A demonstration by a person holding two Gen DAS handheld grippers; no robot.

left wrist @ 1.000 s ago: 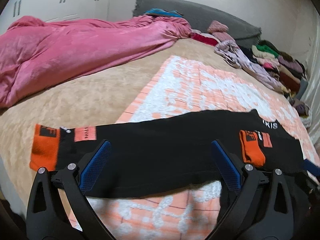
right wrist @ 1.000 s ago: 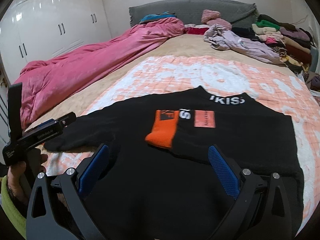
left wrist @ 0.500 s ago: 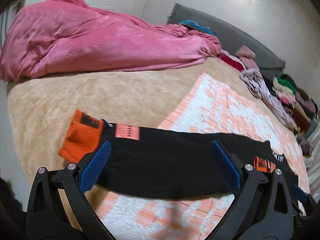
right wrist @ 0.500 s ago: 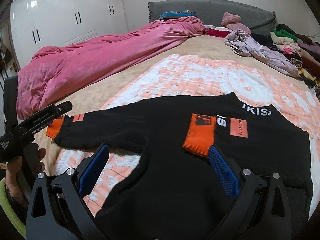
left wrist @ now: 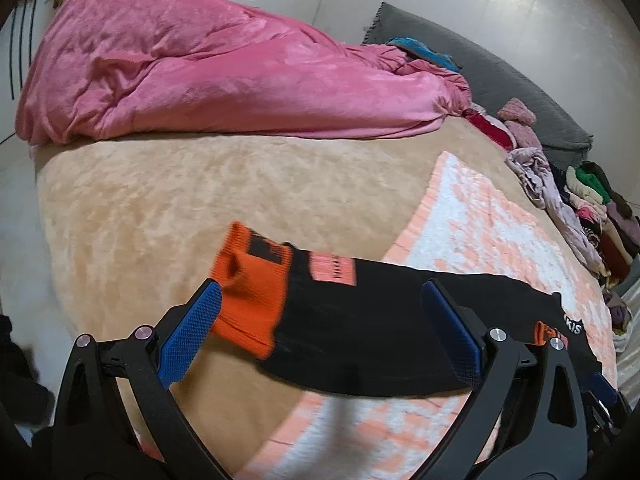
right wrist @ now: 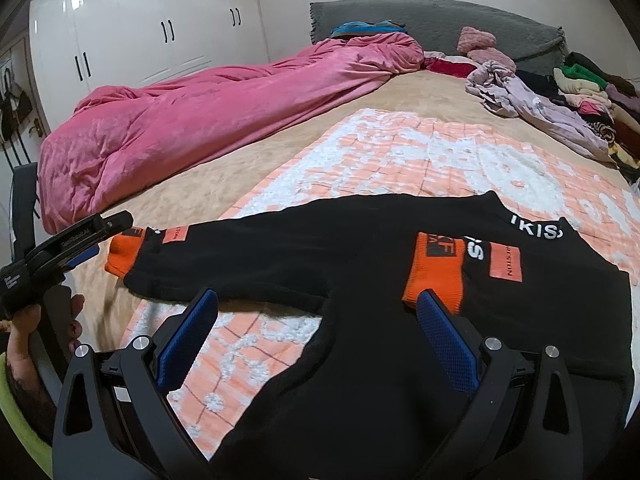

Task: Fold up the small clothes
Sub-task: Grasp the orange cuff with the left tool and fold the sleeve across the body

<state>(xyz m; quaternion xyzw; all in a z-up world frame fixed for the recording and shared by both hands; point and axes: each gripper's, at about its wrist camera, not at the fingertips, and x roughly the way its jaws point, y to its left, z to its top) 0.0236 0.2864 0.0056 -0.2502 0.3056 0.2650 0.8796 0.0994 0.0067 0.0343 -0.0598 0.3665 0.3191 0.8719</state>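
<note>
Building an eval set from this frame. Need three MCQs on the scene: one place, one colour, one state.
1. Where does the black sweater lie?
A. on the pink duvet
B. on the orange-and-white blanket
C. on the grey headboard

2. What colour are the sweater's cuffs?
A. orange
B. green
C. white

3. How does the left gripper stand?
A. shut on the sleeve
B. shut on nothing
C. open

Key:
1. B, the body is spread on the orange-and-white blanket.
2. A, the left cuff and the folded-in cuff are both orange.
3. C, its blue pads stand wide apart around the outstretched sleeve end, gripping nothing.
</note>
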